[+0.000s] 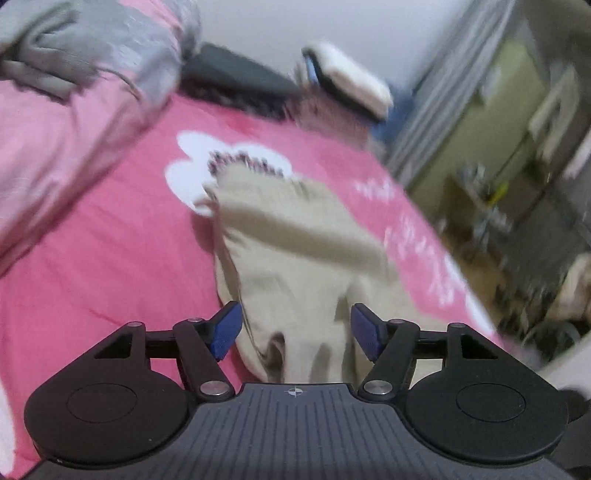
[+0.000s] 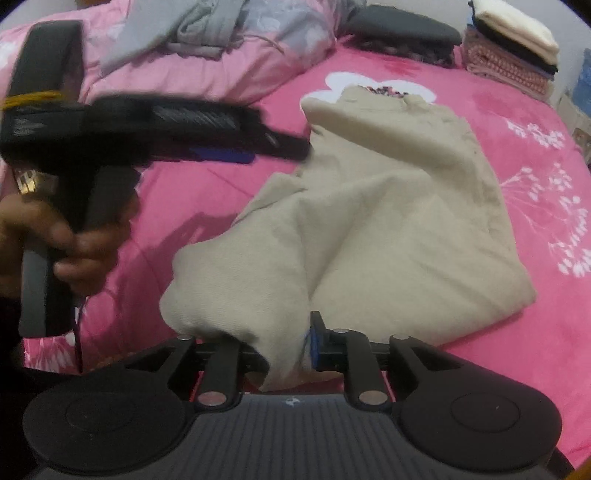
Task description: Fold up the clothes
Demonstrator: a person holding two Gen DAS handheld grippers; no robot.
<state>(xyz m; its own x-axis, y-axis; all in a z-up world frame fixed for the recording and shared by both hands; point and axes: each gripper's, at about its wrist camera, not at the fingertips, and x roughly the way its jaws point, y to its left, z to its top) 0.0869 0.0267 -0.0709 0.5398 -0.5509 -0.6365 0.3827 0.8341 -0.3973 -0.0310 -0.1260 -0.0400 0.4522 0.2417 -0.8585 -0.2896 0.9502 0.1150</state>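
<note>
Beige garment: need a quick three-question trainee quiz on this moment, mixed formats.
1. True or false: the left gripper is clamped fully shut.
2. The beige garment lies on: A) pink bedspread B) wooden table C) grey carpet.
3. Right wrist view: what sits at the bed's far right corner?

Key: 1 false, its jaws stand apart. 2 A. 3 a stack of folded clothes.

bed (image 2: 207,206): pink floral cover | wall (image 1: 332,26): pale | floor (image 1: 480,258): brownish, blurred
</note>
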